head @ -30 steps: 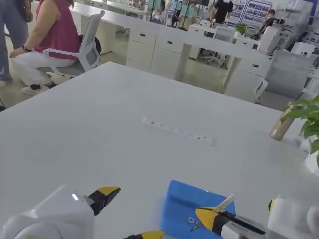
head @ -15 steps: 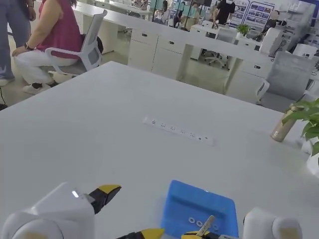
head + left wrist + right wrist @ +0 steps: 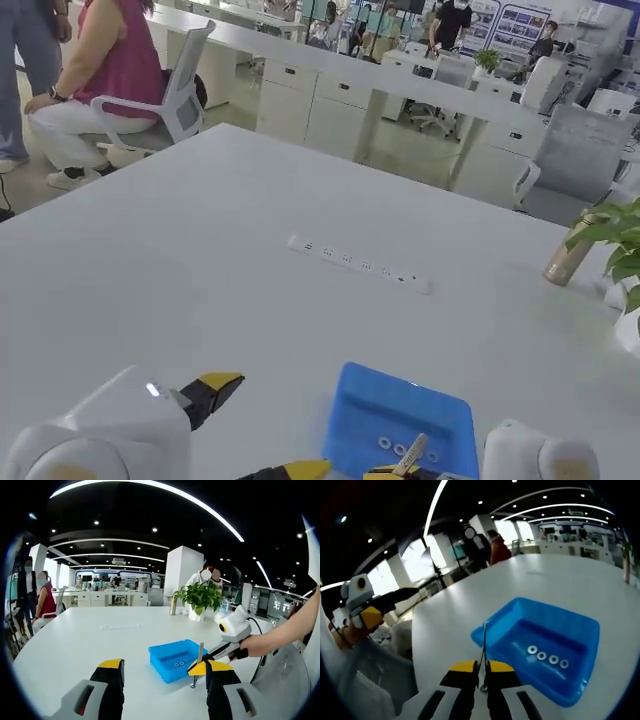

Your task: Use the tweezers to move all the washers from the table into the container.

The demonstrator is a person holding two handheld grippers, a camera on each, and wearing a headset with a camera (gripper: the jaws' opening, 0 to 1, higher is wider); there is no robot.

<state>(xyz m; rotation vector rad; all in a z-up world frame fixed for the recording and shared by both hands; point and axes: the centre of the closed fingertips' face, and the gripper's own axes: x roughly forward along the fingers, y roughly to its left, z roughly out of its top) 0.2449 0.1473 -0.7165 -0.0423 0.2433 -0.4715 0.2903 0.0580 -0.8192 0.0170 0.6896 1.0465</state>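
The blue container (image 3: pixel 400 415) lies near the table's front edge with several washers (image 3: pixel 400 447) in a row inside. From the right gripper view the washers (image 3: pixel 547 657) rest on the floor of the container (image 3: pixel 580 630). My right gripper (image 3: pixel 481 667) is shut on the tweezers (image 3: pixel 484 642), whose tips reach the table beside the container's near corner. Whether the tips hold a washer is too small to tell. My left gripper (image 3: pixel 163 664) stands open with nothing in it, left of the container (image 3: pixel 165 667), and it faces the tweezers (image 3: pixel 200 652).
A white power strip (image 3: pixel 358 263) lies mid-table. At the far right stand a metal bottle (image 3: pixel 567 245) and a potted plant (image 3: pixel 615 235). A person sits in a chair (image 3: pixel 175 95) beyond the table's left corner. Bare tabletop stretches left and behind the container.
The right gripper with the tweezers has drawn back from above the container toward me and lower, to the picture's bottom edge. The left gripper has stayed put.
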